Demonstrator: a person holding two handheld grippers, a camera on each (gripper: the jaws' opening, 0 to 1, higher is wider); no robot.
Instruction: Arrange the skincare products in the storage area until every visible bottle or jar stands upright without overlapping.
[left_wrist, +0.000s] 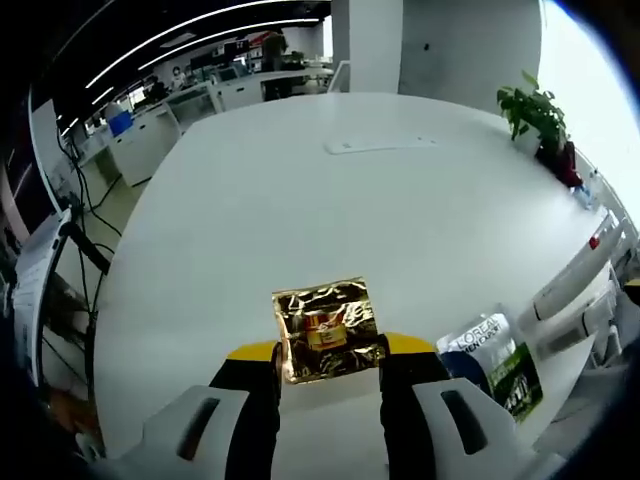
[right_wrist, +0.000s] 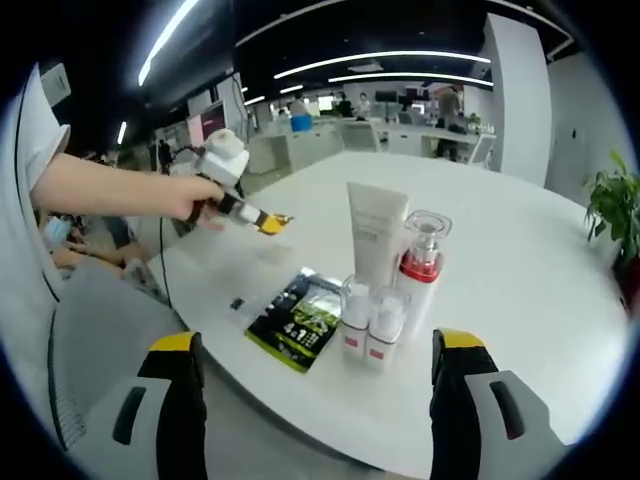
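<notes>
Skincare products stand grouped near the table's near edge in the right gripper view: a white tube (right_wrist: 375, 238) upright, a pump bottle with a red collar (right_wrist: 421, 262) just beside it, and two small clear-capped bottles (right_wrist: 368, 320) in front, touching or nearly so. These four look upright already, so we judge that part of the task done. What is left, as we read it, are the flat packets: a dark green sachet (right_wrist: 296, 320) lying flat just left of the small bottles, and a gold foil packet (left_wrist: 327, 330) that our left gripper (left_wrist: 328, 368) holds clamped between its jaws above the white table (left_wrist: 330, 200). In the left gripper view the same sachet (left_wrist: 495, 362) lies to the right, close to the table edge.

Our right gripper (right_wrist: 318, 372) hangs wide and holds nothing, low before the table's rim, the group between its jaws' line of sight. The left gripper (right_wrist: 262, 221) also shows there, reaching in from the left.

Room is generous: the tabletop beyond the group is bare up to a potted plant (left_wrist: 533, 112) at the far side. The group itself sits near the edge, so we would place things inward.
</notes>
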